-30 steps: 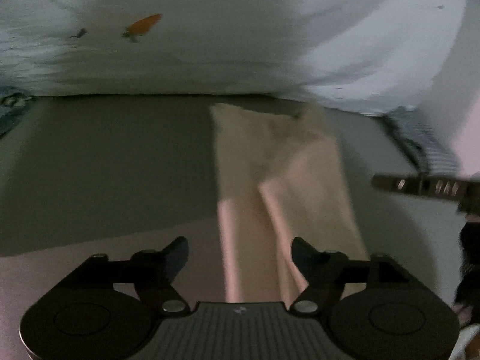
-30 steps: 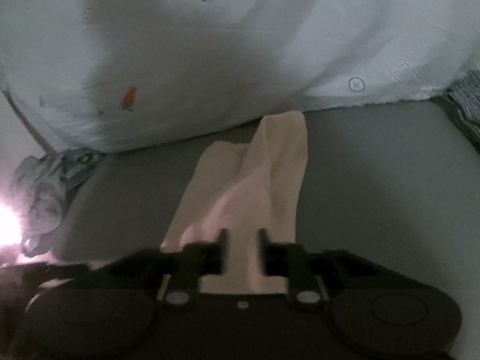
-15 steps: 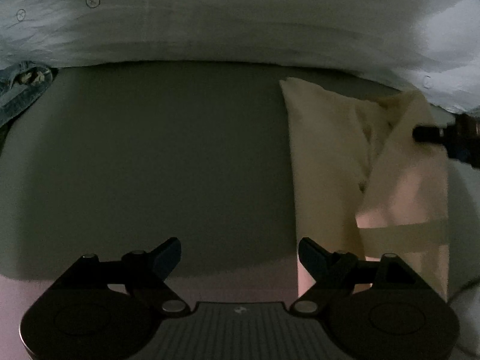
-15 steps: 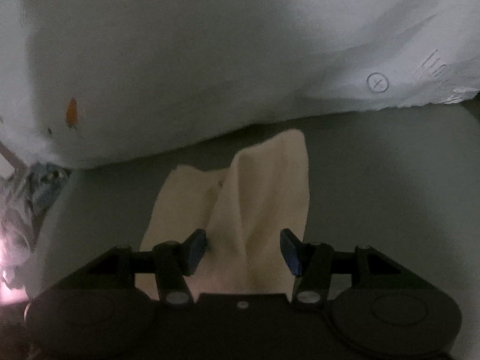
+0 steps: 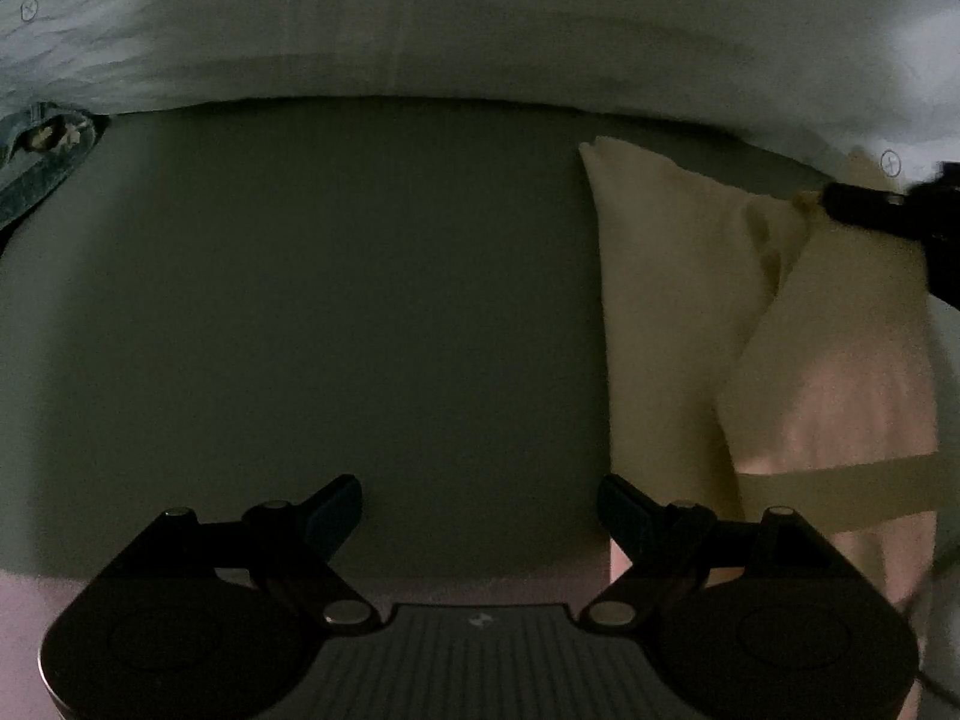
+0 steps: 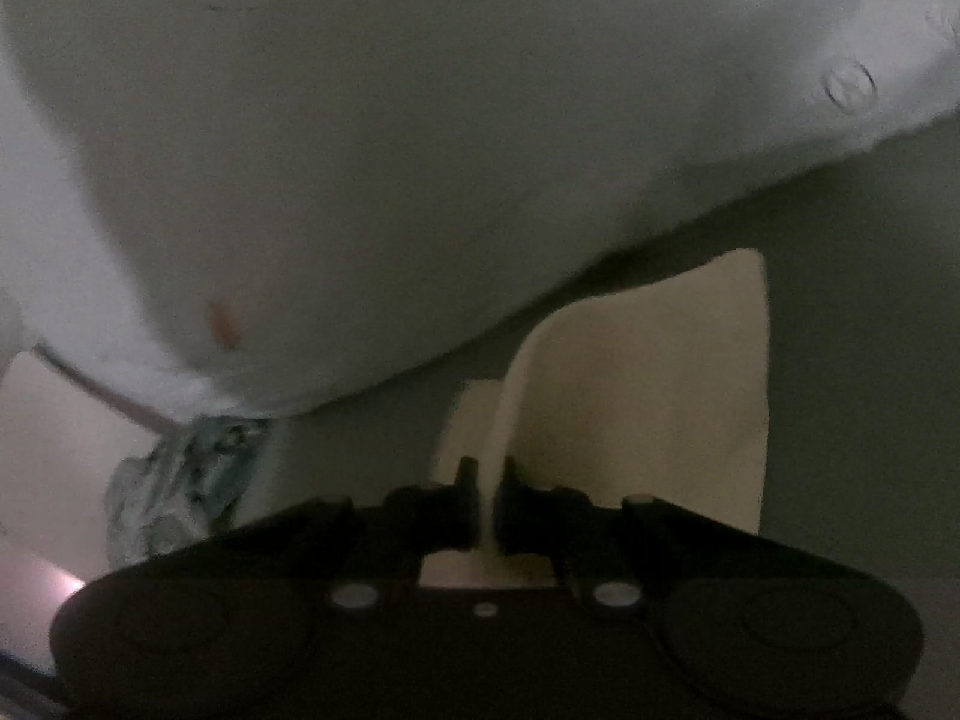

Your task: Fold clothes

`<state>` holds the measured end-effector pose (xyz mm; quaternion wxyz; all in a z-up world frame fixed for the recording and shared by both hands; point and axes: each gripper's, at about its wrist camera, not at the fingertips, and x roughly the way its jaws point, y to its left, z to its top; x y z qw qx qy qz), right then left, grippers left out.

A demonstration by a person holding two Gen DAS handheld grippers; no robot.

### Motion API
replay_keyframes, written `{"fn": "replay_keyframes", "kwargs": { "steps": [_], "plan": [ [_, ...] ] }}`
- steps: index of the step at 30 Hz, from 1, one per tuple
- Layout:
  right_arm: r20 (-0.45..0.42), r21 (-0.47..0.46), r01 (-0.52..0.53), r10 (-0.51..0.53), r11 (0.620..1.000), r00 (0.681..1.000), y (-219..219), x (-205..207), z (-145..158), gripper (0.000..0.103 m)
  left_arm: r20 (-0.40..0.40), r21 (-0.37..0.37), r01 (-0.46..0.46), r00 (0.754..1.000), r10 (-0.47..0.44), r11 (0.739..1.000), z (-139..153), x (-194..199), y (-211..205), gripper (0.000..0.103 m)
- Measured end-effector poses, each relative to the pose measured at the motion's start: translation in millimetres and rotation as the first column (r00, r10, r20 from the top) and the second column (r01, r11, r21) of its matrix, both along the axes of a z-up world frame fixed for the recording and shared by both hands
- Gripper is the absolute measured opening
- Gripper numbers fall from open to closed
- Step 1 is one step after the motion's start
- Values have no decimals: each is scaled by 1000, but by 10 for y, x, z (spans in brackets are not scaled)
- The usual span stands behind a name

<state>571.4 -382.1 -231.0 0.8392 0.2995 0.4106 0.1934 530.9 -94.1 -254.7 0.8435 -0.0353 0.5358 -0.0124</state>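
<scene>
Right tongs pinched shut on cream cloth garment's raised fold; left tongs wide, empty, garment beside; thin pinch may slip.

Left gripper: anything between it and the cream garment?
Nothing visible. The left gripper hangs open over bare grey bed surface; the cream garment lies just to its right with clear space between. The right gripper is shut on a raised fold of the garment's far end, outside that path.

Dim, murky frames; fisheye-bent edges, dark corners; right wrist view motion-blurred.
</scene>
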Motion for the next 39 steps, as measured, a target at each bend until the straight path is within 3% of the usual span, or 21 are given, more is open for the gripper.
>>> {"fn": "replay_keyframes", "kwargs": {
  "steps": [3, 5, 6, 8, 9, 15, 20, 25, 28, 32, 35, 37, 39],
  "plan": [
    [-73, -56, 6, -10, 998, 997, 41, 133, -258, 6, -1, 14, 8, 1000, -8, 1000, 3, -21, -14, 87],
    [-81, -29, 26, -28, 999, 996, 20, 121, -272, 13, -7, 17, 7, 1000, -7, 1000, 13, -47, -5, 87],
    [-87, -28, 37, -39, 999, 995, 11, 103, -247, 20, -9, 14, 5, 1000, -5, 1000, 18, -60, 3, 87],
    [-79, -23, 63, -64, 998, 995, -23, 11, -161, 48, -12, 5, 0, 1000, 0, 1000, 28, -101, 24, 87],
    [-67, -24, 78, -79, 997, 995, -51, -65, -97, 51, -15, 4, -1, 1000, 1, 1000, 34, -131, 33, 87],
    [-86, -49, 121, -125, 991, 988, -262, -799, 130, 54, -12, 4, 18, 1000, -18, 1000, 121, -378, 61, 87],
    [-171, -87, 103, -116, 991, 978, -283, -1689, 45, 54, -6, -51, 89, 996, -89, 995, 224, -784, 57, 87],
    [-237, -169, 67, -107, 983, 966, -188, -2383, -56, 39, -43, -205, 139, 988, -151, 969, 241, -1332, 53, 66],
    [-258, -184, 67, -114, 981, 959, -175, -2638, -48, 39, -98, -226, 142, 981, -167, 964, 191, -1600, 29, 62],
    [-302, -128, 84, -119, 988, 946, -231, -2890, -131, 39, -153, -304, 129, 971, -182, 944, 153, -1784, 102, 62],
    [-339, -9, 137, -132, 991, 932, -334, -3052, -248, 40, -184, -391, 82, 969, -165, 917, 98, -1887, 232, 63],
    [-383, 111, 203, -147, 973, 912, -448, -3143, -374, 40, -207, -480, 20, 969, -136, 877, 39, -1933, 372, 67],
    [-426, 240, 296, -174, 924, 888, -557, -3260, -535, 43, -229, -568, -49, 968, -101, 822, -30, -1963, 505, 74]
  ]
}}
